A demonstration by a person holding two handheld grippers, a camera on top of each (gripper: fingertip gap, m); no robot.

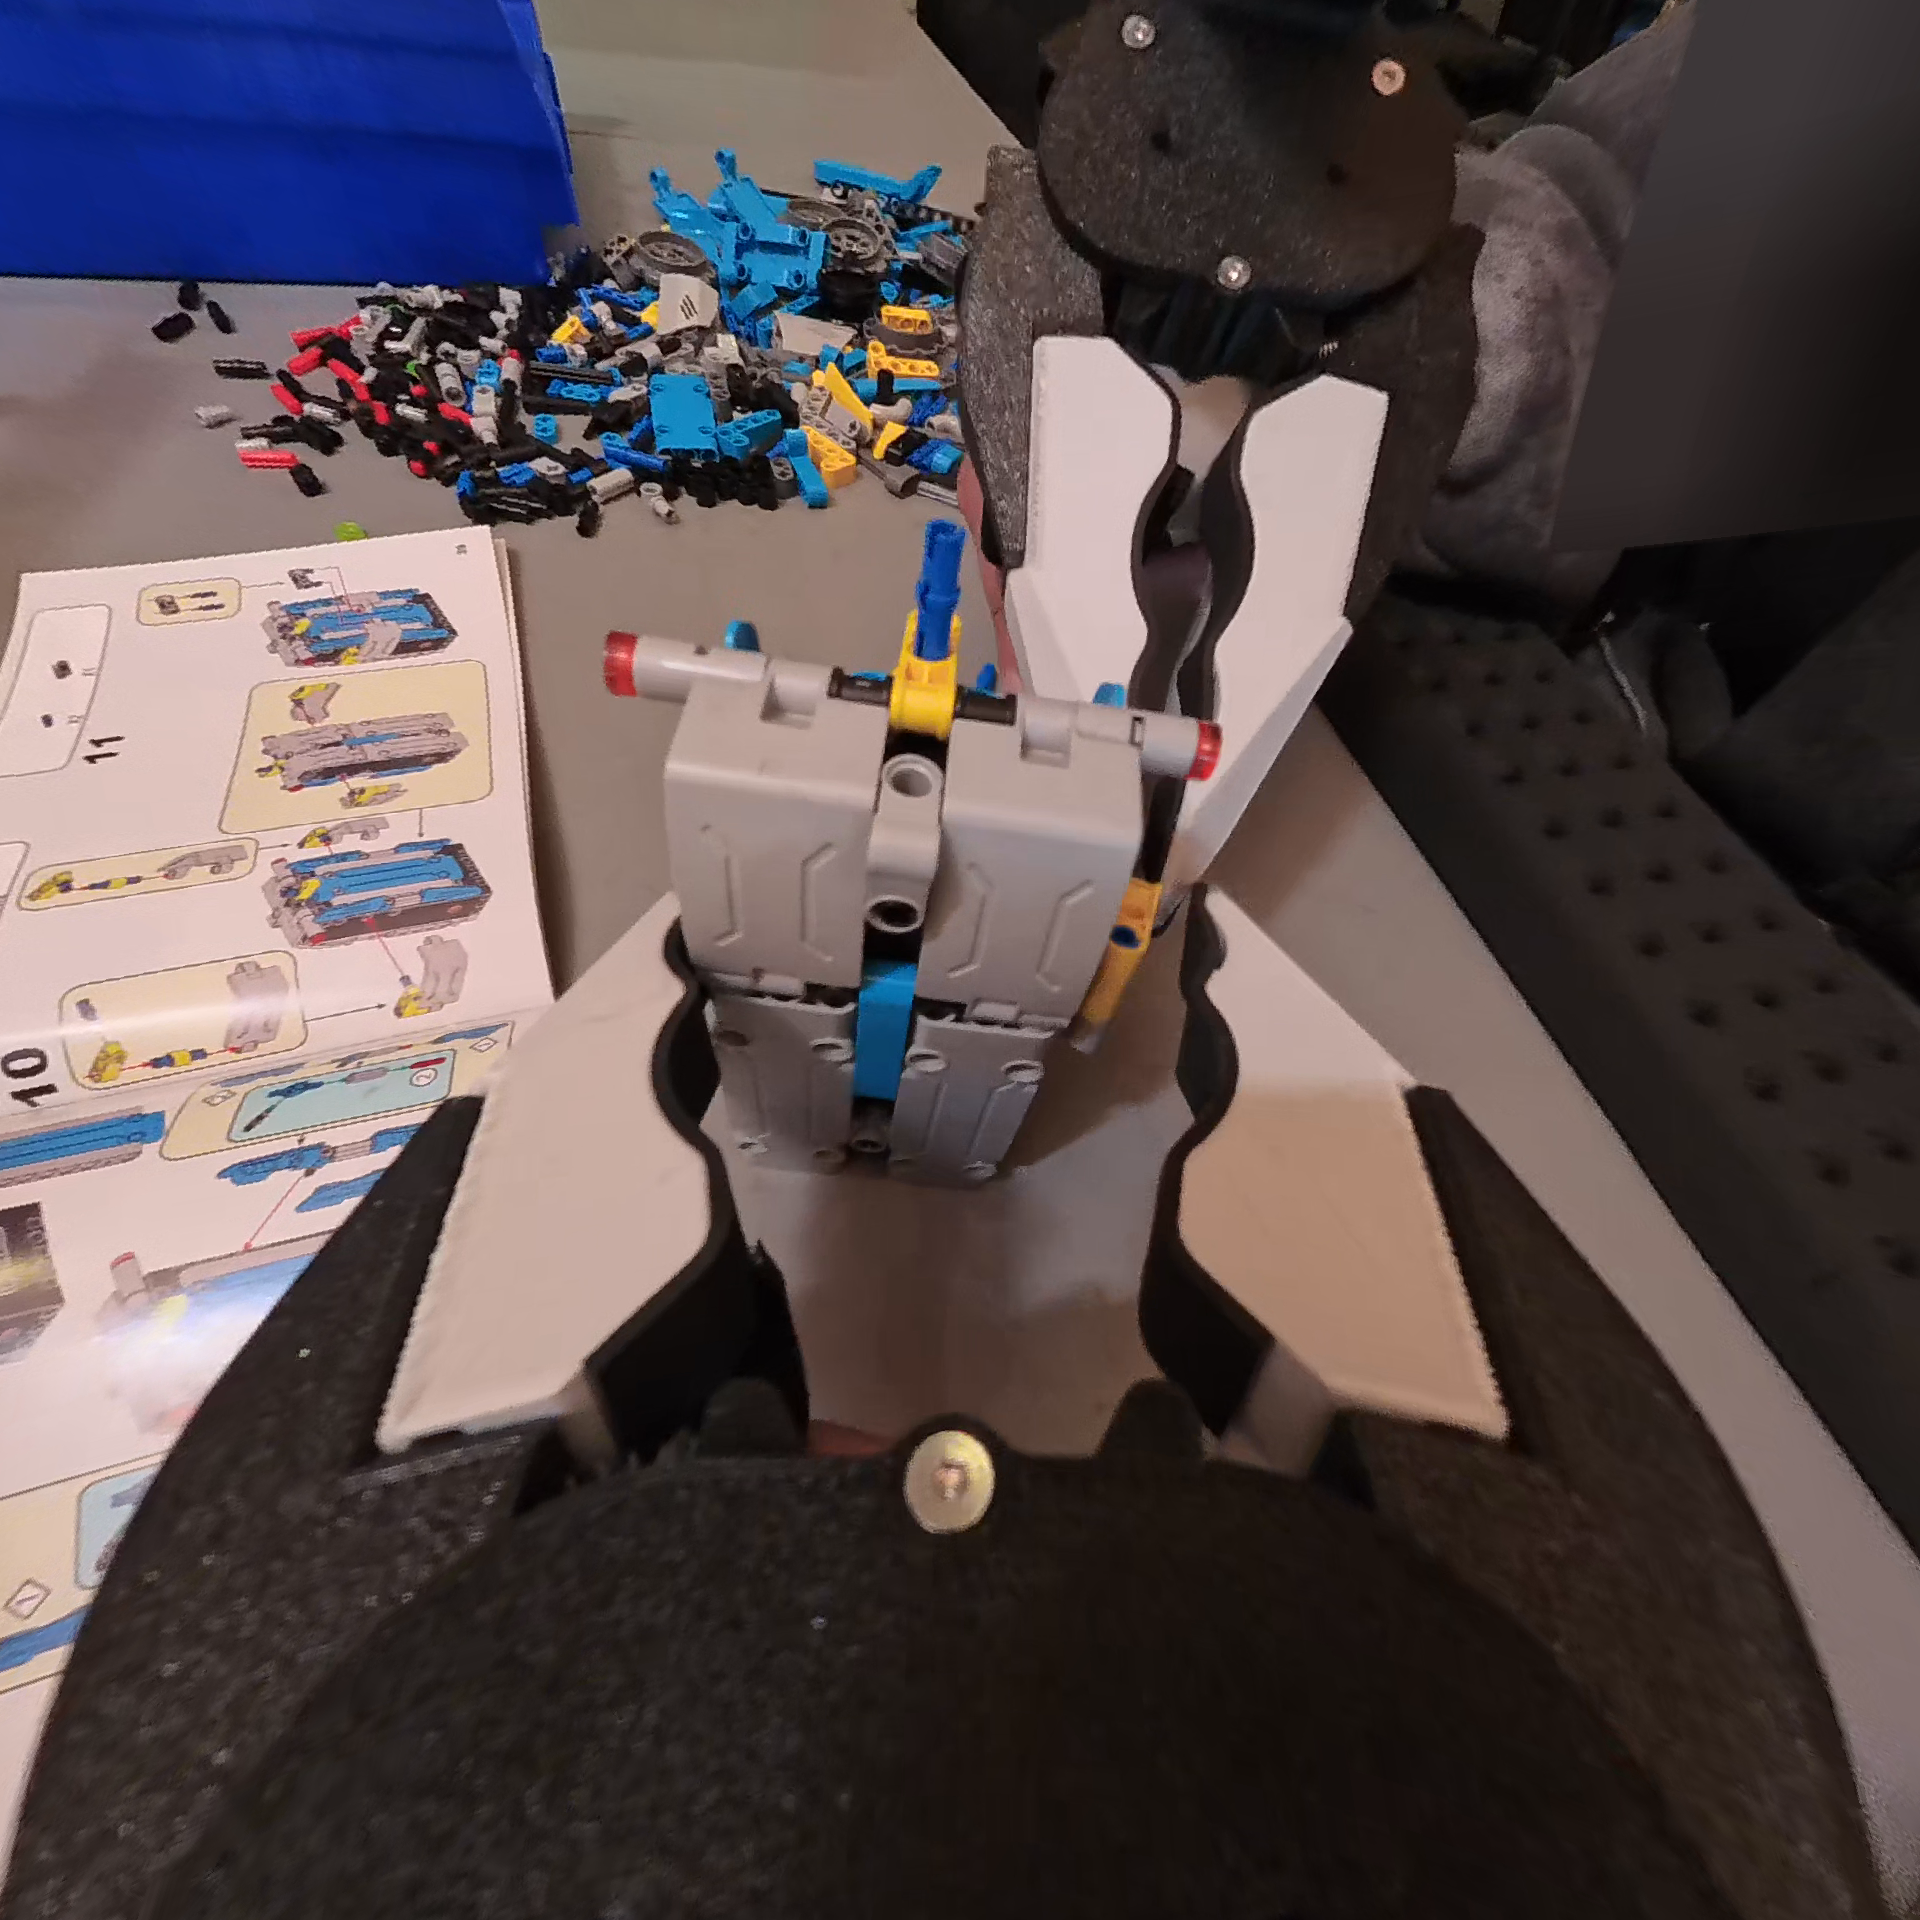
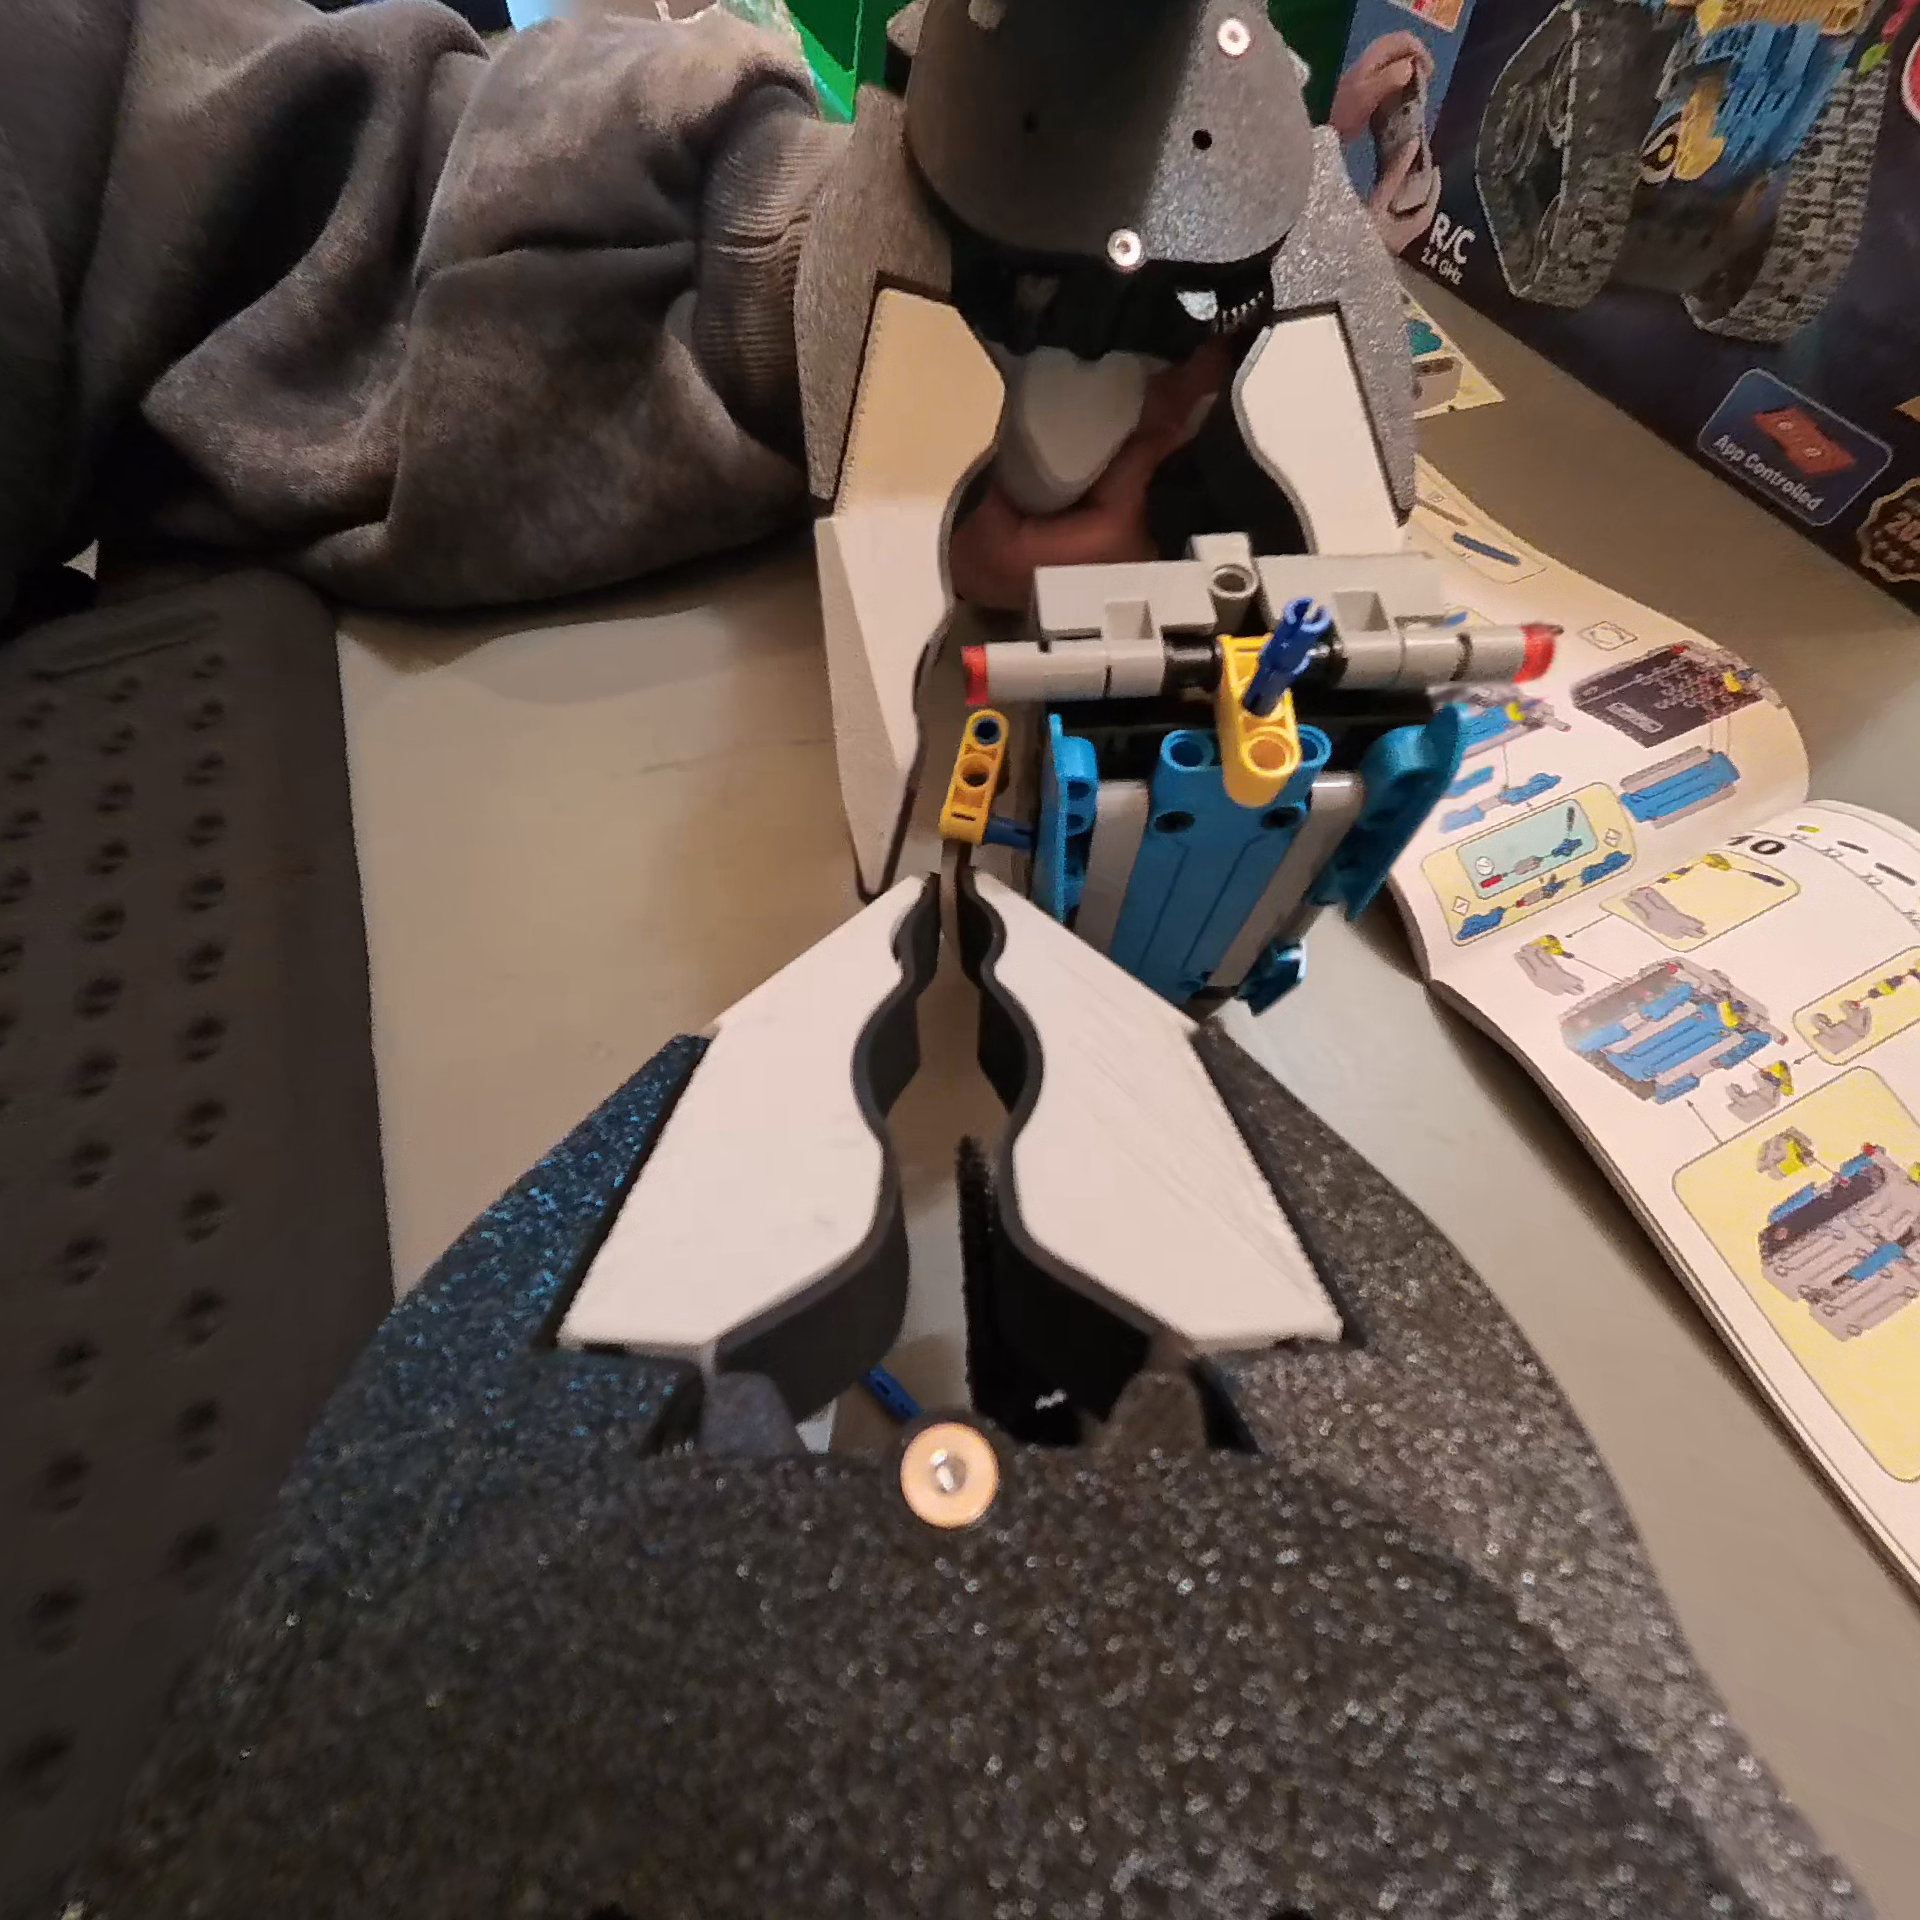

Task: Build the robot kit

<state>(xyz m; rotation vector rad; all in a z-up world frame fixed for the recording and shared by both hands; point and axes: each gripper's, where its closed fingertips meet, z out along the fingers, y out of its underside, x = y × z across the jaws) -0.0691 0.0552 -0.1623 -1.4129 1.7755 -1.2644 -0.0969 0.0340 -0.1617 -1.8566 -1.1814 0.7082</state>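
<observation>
On the far left of the left wrist view, an instruction booklet (image 1: 260,831) runs off the frame edge; beyond it lies a jumbled pile of small plastic bricks (image 1: 623,384), many too small to tell apart. Centre, the left gripper (image 1: 940,997) clamps the blocky grey and blue brick assembly (image 1: 904,883) between its wavy black-lined fingers, its lower end hidden. Right of it, the right gripper (image 2: 956,894) is pinched on a yellow holed connector (image 2: 975,774) at the assembly's side. Bare grey table (image 2: 623,727) lies open beside them, ending at a dimpled dark mat (image 2: 156,935).
</observation>
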